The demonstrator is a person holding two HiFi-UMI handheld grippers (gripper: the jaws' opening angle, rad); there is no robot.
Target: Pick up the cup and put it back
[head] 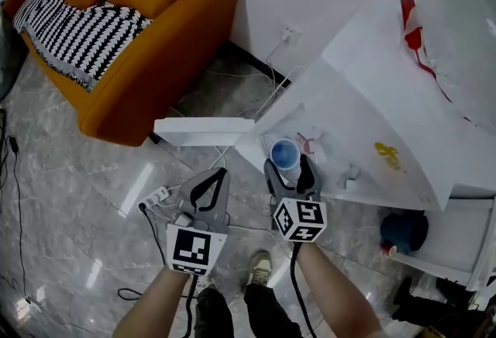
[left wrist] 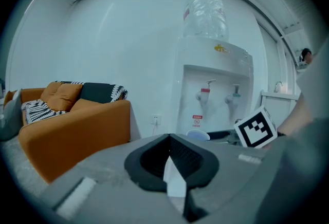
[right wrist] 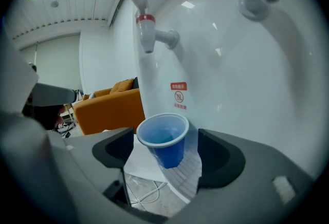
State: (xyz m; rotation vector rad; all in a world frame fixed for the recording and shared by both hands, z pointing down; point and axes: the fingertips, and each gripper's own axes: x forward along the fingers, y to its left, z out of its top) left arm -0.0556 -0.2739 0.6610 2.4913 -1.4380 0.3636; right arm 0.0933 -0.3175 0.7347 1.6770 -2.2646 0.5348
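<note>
The right gripper [right wrist: 165,152] stands wide open around the blue cup [right wrist: 165,138] and does not press it; a thin gap shows at each jaw. The cup sits on the drip tray [right wrist: 189,169] near its front edge, and the water dispenser [right wrist: 231,63] wall is just behind it. The left gripper [left wrist: 169,139], to the left, is closed and empty, off the tray's edge over the open floor [head: 77,197].

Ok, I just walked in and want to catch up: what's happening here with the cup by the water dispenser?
A person holds a gripper in each hand in front of a water dispenser. The right gripper is open around a blue cup that stands on the dispenser's drip tray. A gap shows on each side of the cup, so it isn't gripped. The left gripper is shut and empty, held beside the right one over the floor.
</note>
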